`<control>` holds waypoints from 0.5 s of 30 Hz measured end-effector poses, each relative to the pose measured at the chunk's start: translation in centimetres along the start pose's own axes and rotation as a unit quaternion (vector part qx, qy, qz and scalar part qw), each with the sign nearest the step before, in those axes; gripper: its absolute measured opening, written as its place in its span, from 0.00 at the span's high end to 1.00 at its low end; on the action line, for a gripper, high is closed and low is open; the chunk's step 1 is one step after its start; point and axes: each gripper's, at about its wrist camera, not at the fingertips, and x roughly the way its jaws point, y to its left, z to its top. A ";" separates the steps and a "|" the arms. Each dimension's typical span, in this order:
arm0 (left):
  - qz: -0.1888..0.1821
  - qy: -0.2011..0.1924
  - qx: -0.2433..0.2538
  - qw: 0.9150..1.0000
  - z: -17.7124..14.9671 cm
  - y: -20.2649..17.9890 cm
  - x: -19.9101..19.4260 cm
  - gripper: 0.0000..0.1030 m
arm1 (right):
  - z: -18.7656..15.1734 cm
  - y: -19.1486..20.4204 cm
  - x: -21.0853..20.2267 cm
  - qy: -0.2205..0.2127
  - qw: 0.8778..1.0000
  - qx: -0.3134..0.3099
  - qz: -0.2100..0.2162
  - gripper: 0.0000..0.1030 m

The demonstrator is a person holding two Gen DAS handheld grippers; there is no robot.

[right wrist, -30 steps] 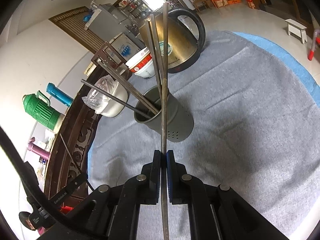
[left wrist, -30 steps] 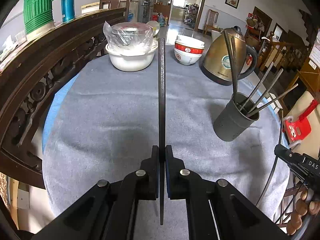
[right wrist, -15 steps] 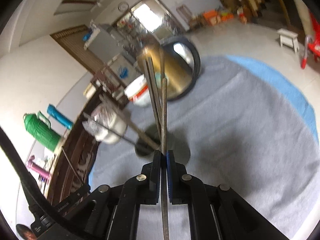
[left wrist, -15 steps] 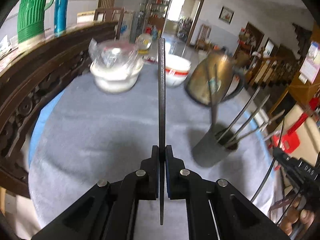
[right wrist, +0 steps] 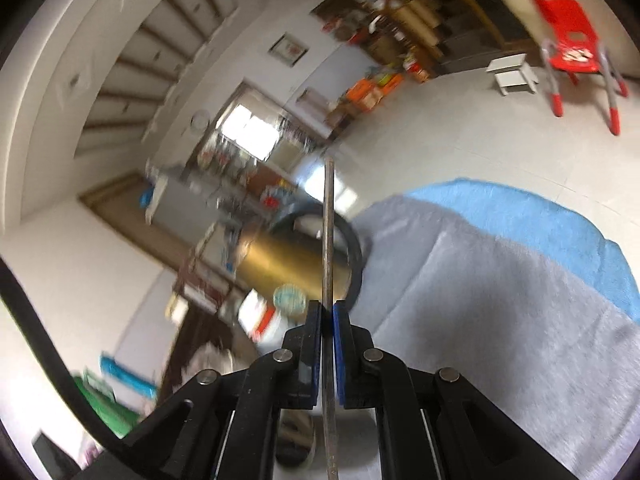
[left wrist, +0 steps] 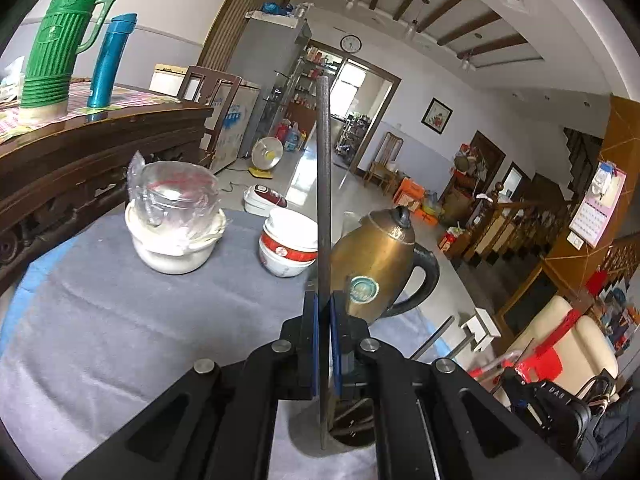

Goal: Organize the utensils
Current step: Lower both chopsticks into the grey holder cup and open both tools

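My left gripper (left wrist: 324, 312) is shut on a dark grey chopstick (left wrist: 323, 184) that stands upright between the pads; its lower end hangs just above the rim of the grey utensil holder (left wrist: 352, 428), which is mostly hidden under the gripper. More chopsticks (left wrist: 434, 338) lean out of the holder to the right. My right gripper (right wrist: 327, 320) is shut on a thin metal chopstick (right wrist: 329, 232), held upright in a blurred view. Below it a dark round shape (right wrist: 298, 446) shows between the fingers; I cannot tell if it is the holder.
A brass kettle (left wrist: 376, 268) stands right behind the holder. Stacked red-and-white bowls (left wrist: 286, 248) and a white bowl with plastic-wrapped glass (left wrist: 174, 216) sit further back on the grey tablecloth (left wrist: 100, 320). A carved wooden sideboard (left wrist: 80, 160) borders the left.
Both grippers rose and tilted up, each keeping its chopstick. The left one moved right over the holder, which slid under it. The right view swung away from the holder toward the kettle.
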 end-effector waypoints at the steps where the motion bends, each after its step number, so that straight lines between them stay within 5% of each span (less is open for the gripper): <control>1: 0.000 0.000 -0.002 1.000 -0.1 -0.3 0.4 0.94 | 0.4 0.1 0.2 -0.008 1.000 0.005 0.002 0.94; 15: 0.013 -0.001 0.033 0.999 -2.1 -2.2 4.1 0.94 | -1.5 2.7 3.6 -0.036 0.999 -0.027 0.004 0.94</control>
